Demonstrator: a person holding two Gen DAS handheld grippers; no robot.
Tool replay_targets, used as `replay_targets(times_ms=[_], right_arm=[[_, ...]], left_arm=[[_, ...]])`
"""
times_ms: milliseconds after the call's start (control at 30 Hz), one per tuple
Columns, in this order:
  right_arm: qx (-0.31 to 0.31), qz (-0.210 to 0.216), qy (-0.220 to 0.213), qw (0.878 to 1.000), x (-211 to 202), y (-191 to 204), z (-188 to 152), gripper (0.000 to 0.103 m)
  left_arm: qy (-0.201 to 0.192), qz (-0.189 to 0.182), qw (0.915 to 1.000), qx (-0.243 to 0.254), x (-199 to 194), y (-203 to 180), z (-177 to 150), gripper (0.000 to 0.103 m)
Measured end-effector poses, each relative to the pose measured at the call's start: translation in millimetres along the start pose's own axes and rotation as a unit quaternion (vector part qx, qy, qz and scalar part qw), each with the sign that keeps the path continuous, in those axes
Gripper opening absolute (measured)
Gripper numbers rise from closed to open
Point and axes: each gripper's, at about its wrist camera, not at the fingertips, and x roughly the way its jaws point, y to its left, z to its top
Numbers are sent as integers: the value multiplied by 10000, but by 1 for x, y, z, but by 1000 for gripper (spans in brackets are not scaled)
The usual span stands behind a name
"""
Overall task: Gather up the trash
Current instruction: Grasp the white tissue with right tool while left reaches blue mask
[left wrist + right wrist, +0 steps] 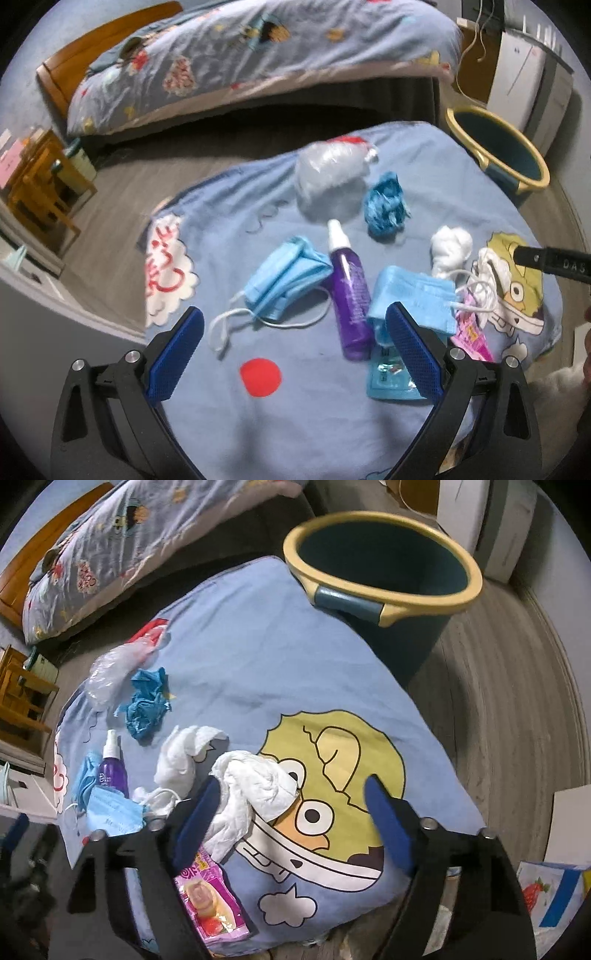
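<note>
Blue cartoon sheet [258,657] covers surface, bed [258,55] far, bucket [384,561] far right. Purple bottle [349,291] lies cap far (long axis near-far). Left gripper [295,354] jaws open, empty; right gripper [291,823] jaws open, white tissue [251,794] at left jaw.

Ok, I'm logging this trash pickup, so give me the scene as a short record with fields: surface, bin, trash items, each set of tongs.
surface: blue cartoon sheet
bin: teal bucket with yellow rim, off the sheet's far edge; nothing visible inside
trash: two blue masks, purple spray bottle, blue wad, clear bag, white tissue, pink wrapper
left tongs: open, empty
right tongs: open, astride the tissue
</note>
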Motion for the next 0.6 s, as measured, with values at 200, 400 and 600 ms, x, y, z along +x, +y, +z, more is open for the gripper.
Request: replay_targets(times_ms=[200,400,600], right_arm=[[-232,34,162,9996,13,6,2,52],[-349,100,340,9988,28,9,6,38],[-515,96,465,9975,38,16,7,28]], left_arm=[[4,-539,9985,23,6,-17,4,95],[221,-818,9961,240,21,-39,6,74],[533,-962,9934,319,38,-47,5,41]])
